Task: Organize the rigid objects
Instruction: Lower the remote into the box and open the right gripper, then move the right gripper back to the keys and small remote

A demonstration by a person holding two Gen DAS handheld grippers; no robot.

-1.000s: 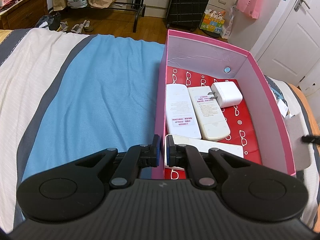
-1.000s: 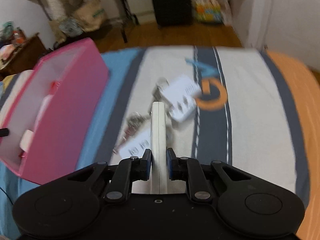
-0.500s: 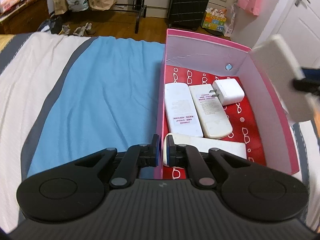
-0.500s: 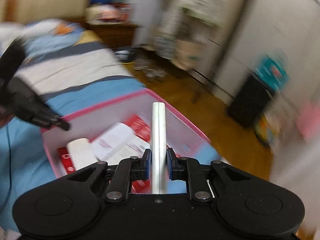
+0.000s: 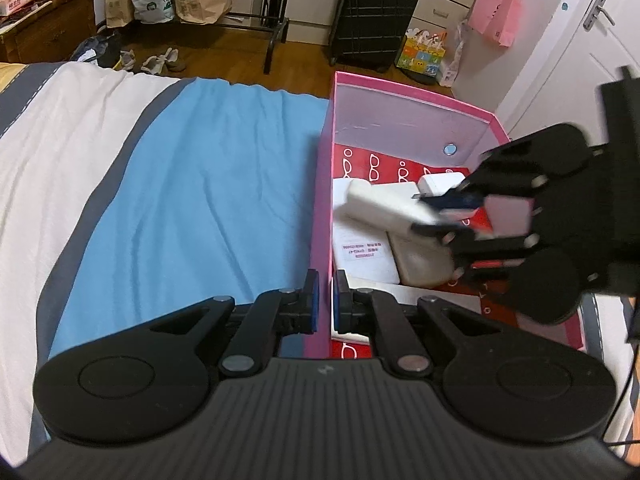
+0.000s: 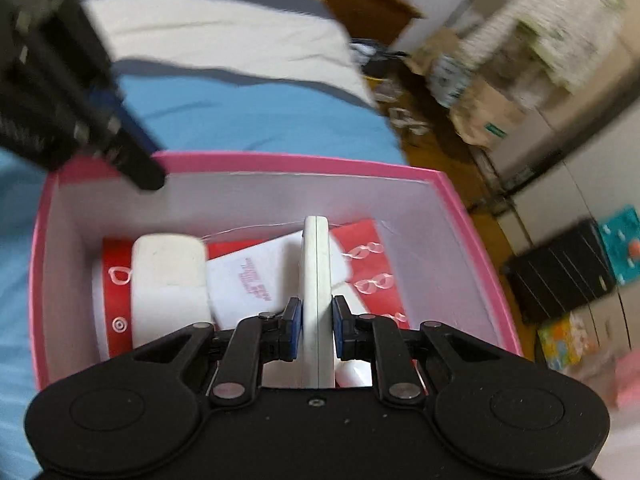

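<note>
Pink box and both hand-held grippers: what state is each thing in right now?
Pink box: open, no lid on, lying on the bed.
Left hand-held gripper: shut on the box's near wall.
Right hand-held gripper: shut on a white remote, held on edge over the box.
Two remotes: flat on the box floor.
Charger: in the box, far end.

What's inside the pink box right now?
In the pink box: white remotes, a white charger, red glasses-print lining. The right gripper and its held remote cover the rest.
</note>
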